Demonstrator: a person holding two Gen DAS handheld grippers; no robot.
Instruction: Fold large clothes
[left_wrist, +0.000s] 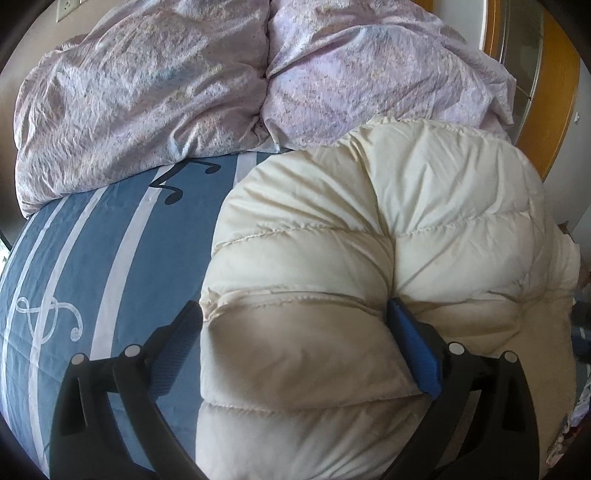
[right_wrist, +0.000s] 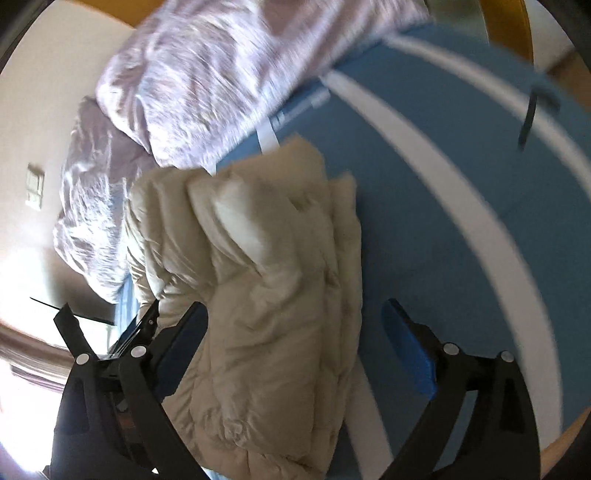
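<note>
A cream quilted down jacket (left_wrist: 388, 240) lies bunched on a blue bedsheet with white stripes (left_wrist: 110, 258). My left gripper (left_wrist: 295, 325) is open wide, its two fingers on either side of a puffy jacket section; the right blue pad (left_wrist: 413, 350) presses against the fabric. In the right wrist view the folded jacket (right_wrist: 266, 288) lies on the blue sheet (right_wrist: 443, 221). My right gripper (right_wrist: 295, 325) is open above the jacket's edge, holding nothing. That view is motion-blurred.
A crumpled lilac duvet (left_wrist: 166, 92) is heaped at the head of the bed, also in the right wrist view (right_wrist: 207, 66). Wooden furniture (left_wrist: 546, 110) stands to the right. A wall switch (right_wrist: 35, 186) is on the left wall.
</note>
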